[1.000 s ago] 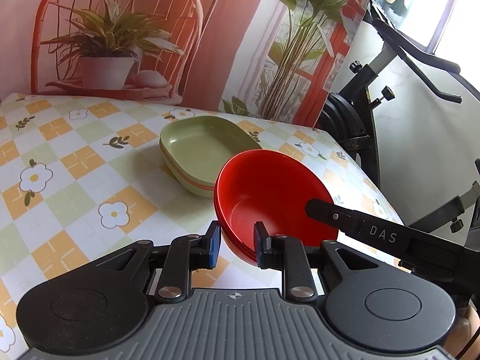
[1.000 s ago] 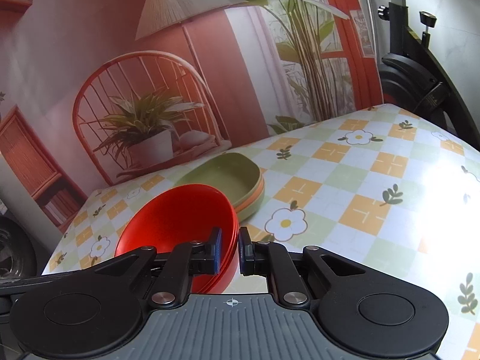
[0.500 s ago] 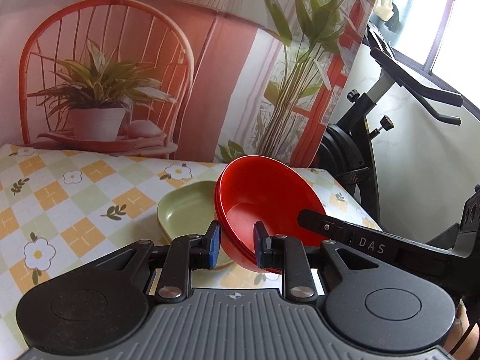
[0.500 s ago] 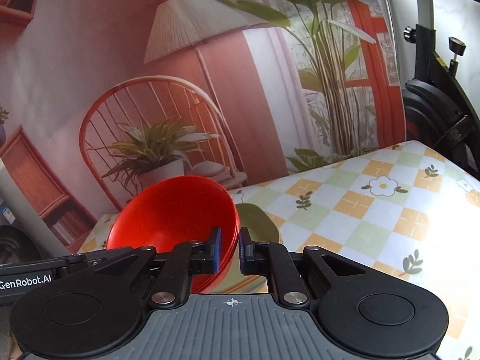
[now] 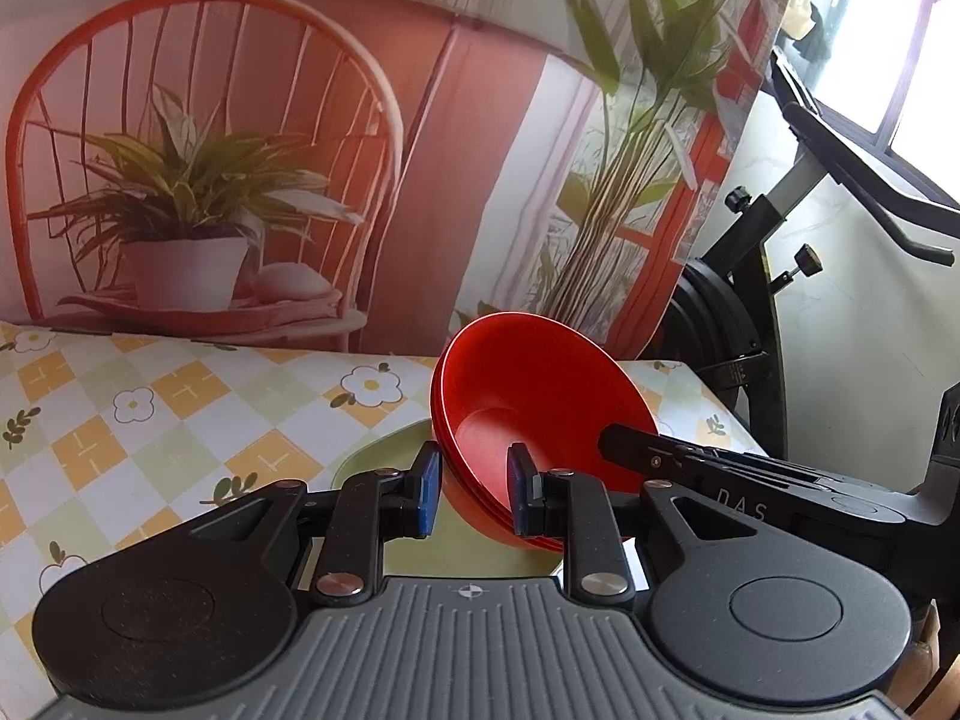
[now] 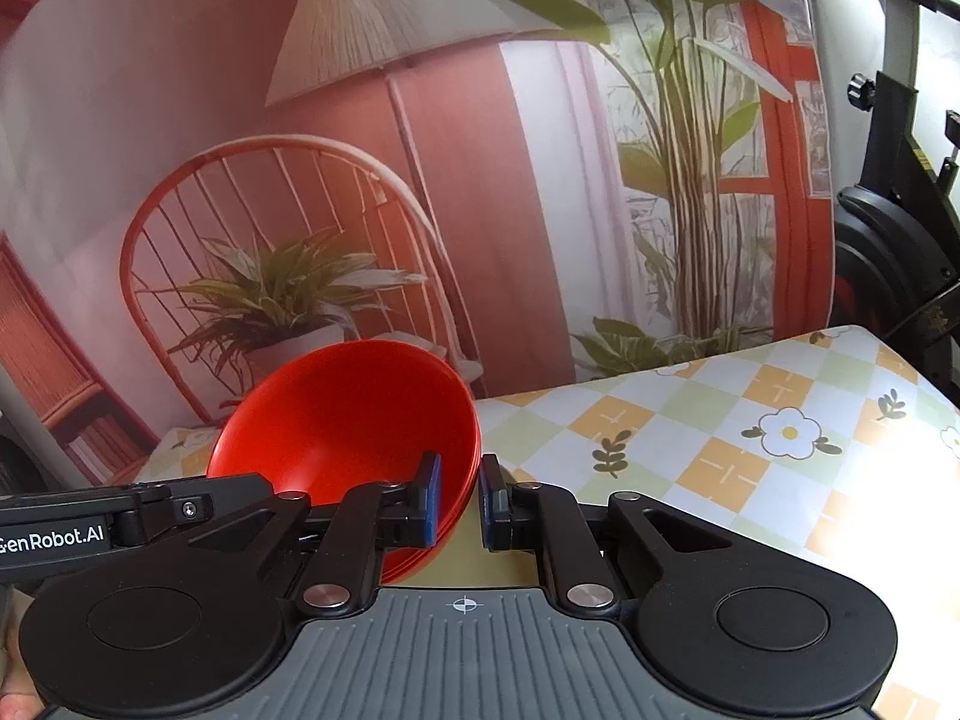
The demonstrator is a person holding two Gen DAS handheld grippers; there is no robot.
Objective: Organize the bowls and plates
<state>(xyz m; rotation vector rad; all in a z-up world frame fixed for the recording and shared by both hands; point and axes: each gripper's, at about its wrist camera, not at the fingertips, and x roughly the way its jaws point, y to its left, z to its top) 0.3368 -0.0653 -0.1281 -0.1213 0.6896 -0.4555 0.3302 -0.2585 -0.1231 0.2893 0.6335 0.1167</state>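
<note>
Jaws pinching glossy red bowls (image 5: 540, 396), stacked, tilted

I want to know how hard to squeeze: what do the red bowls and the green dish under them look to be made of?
Red bowls: probably plastic or melamine, thin-walled with a smooth, semi-gloss sheen and uniform colour. Green dish: likely the same, with a matte, pale, flat finish; mostly hidden, so less certain.

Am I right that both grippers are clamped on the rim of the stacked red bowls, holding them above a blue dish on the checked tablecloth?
Not quite: the dish under the red bowls is pale green, not blue, as the left wrist view shows. Both the left gripper and right gripper do clamp the rim.
</note>
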